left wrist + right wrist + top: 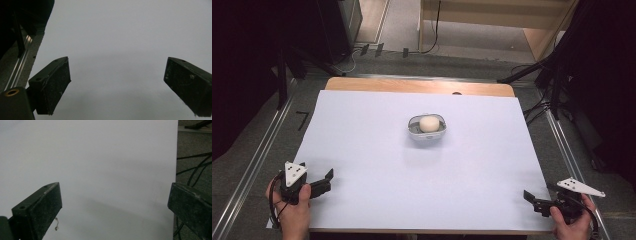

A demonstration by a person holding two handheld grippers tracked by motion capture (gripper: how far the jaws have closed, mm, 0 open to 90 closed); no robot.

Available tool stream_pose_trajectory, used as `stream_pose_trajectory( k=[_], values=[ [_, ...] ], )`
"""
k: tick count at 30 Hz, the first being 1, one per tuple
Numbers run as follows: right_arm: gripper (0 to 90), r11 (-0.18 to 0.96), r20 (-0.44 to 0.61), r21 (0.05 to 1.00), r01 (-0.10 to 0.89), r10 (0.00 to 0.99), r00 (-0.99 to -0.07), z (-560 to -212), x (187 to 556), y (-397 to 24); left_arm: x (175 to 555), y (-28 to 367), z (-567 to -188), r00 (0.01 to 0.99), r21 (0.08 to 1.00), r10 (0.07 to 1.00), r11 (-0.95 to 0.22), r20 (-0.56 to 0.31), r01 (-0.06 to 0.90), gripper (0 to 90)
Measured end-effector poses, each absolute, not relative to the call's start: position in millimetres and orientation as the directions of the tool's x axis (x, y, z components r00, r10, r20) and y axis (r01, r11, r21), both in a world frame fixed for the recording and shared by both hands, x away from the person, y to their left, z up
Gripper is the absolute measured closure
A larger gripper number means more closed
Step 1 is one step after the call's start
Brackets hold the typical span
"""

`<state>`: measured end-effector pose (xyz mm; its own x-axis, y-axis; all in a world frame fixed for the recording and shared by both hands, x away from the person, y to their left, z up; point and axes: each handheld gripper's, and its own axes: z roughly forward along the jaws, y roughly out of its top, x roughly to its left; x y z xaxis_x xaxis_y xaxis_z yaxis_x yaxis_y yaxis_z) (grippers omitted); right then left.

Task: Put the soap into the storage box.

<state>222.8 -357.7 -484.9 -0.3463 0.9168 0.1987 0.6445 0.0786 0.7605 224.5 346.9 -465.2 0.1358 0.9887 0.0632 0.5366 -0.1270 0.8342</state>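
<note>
One small bowl (427,129) sits near the middle of the white sheet (362,150), slightly toward the far side, with a pale round ball (429,123) resting inside it. The bowl looks like clear or grey plastic; what the ball is made of I cannot tell. Both grippers are well apart from it.

Left gripper (323,181): at the near left corner of the sheet, held low in the left hand (294,210), jaws pointing right and slightly away. In the left gripper view the two black jaws stand wide apart, bare sheet between them, nothing gripped.

Right gripper (536,199): at the near right corner, right hand (573,225) wrapped around the body, grey three-cornered plate (581,186) on top, jaws aimed left across the sheet edge. In the right gripper view the jaws are spread fully, nothing between them; a bit of frayed thread (56,223) hangs off one pad.

Around: wooden table edge (419,86) shows beyond the sheet; metal rails (257,160) run along both sides; cables (192,170) lie on the grey floor at right. Open sheet lies between the grippers and the bowl.
</note>
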Motion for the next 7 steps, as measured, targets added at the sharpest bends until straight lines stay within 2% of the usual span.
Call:
stream_pose_trajectory(
  k=[7],
  values=[
    [0.0, 0.07, 0.21, 0.762, 0.644, 0.914, -0.348, -485.7, 221.4, -357.8, 224.4, 345.4, -465.5, 0.132, 0.833, 0.988, -0.139, 0.08, 0.536, 7.4]
  ],
)
